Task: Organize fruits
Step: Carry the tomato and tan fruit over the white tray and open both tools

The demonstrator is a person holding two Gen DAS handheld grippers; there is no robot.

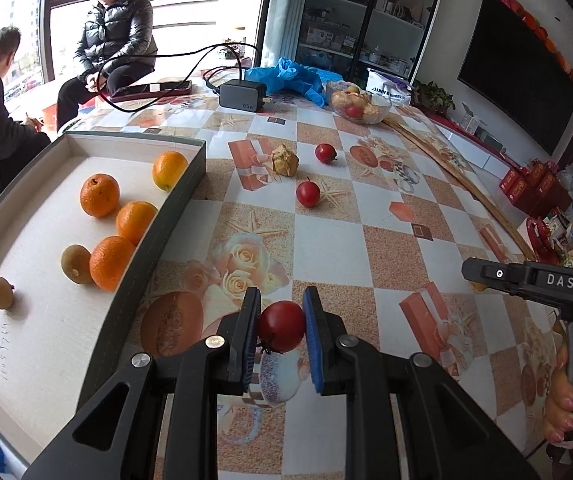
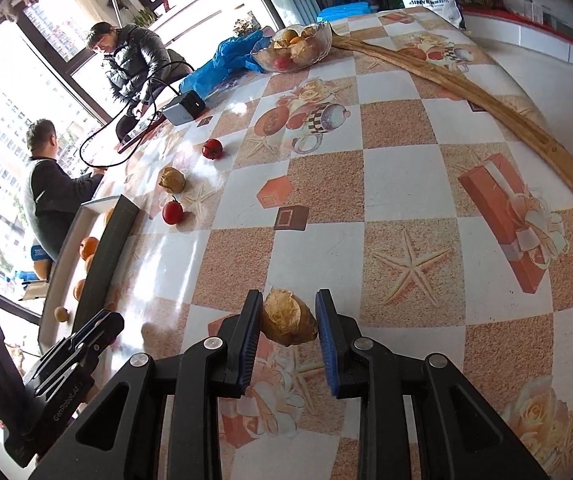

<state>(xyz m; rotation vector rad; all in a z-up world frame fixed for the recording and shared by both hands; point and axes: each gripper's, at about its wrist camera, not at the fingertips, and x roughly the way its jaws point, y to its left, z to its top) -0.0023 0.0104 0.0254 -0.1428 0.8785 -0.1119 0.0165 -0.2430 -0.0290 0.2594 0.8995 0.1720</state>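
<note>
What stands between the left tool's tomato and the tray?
Only the tray's own dark side wall, left of the tomato. Just inside it lie oranges, so the tomato has to land clear of them.

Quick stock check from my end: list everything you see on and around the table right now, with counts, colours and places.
oranges: four, orange, in the tray
brown fruits: two, tan, in the tray near the oranges
tray: one, white inside with a dark rim, left part of the table
loose tomatoes: two, red, on the table past the tray
loose husk fruit: one, tan, beside the far tomato
glass bowl: one, clear, holding fruit, far side
charger: one, dark grey, far side, cable attached
blue bag: one, behind the charger
people: two, seated by the window
left gripper: jaws around a red tomato
right gripper: jaws around a husk fruit
</note>
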